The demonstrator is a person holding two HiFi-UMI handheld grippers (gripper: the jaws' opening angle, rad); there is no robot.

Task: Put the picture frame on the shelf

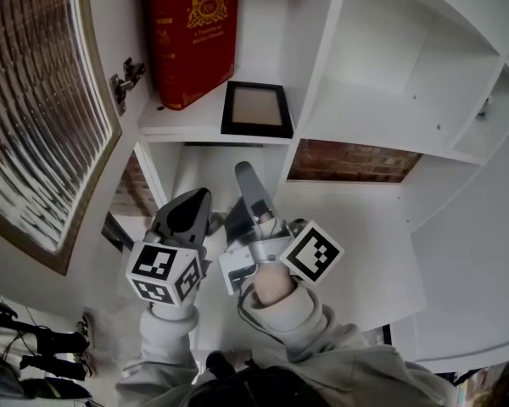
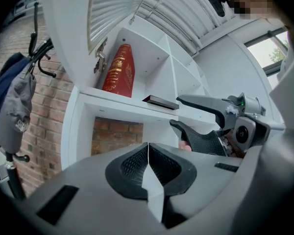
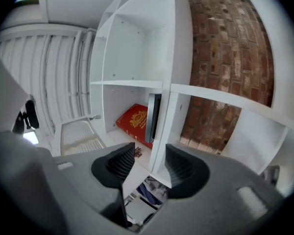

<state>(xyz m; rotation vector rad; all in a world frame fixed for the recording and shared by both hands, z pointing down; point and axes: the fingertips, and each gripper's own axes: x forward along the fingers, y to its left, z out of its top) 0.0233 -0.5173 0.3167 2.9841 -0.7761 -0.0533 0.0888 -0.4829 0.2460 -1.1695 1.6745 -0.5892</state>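
Note:
The black picture frame (image 1: 256,108) lies flat on the white shelf board (image 1: 174,124), near its front edge and just right of an upright red book (image 1: 193,36). No gripper touches it. In the left gripper view the frame (image 2: 160,102) shows as a thin dark slab on the board's edge. My right gripper (image 1: 242,202) hangs below and in front of the frame, jaws open, nothing between them; its own view shows the frame (image 3: 153,116) edge-on ahead. My left gripper (image 1: 193,206) is beside it on the left, jaws shut and empty.
A cabinet door with ribbed glass (image 1: 34,100) stands open at the left, on a metal hinge (image 1: 127,79). White compartments (image 1: 390,66) lie right of the frame's bay. Brick wall (image 1: 348,161) shows behind the lower bays. A bag on a rack (image 2: 14,111) hangs far left.

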